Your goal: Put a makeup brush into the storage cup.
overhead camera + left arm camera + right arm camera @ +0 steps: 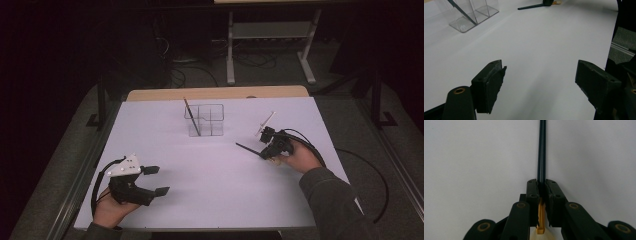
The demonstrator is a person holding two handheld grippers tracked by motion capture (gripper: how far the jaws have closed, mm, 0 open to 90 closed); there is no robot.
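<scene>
a dim room with a metal frame stand (270, 45) behind a white worktop (215, 185). no brand, label or writing can be read anywhere. on the far middle of the worktop stands a clear divided organiser (205, 120), one dark stick (191, 116) leaning in it. the left gripper (156, 180) rests at the near left, jaws wide apart and holding nothing. the right gripper (264, 152), at the right, has its jaws clamped on a thin dark brush (541, 152) whose orange end (540, 216) shows between them. a white stick (266, 122) lies just beyond.
</scene>
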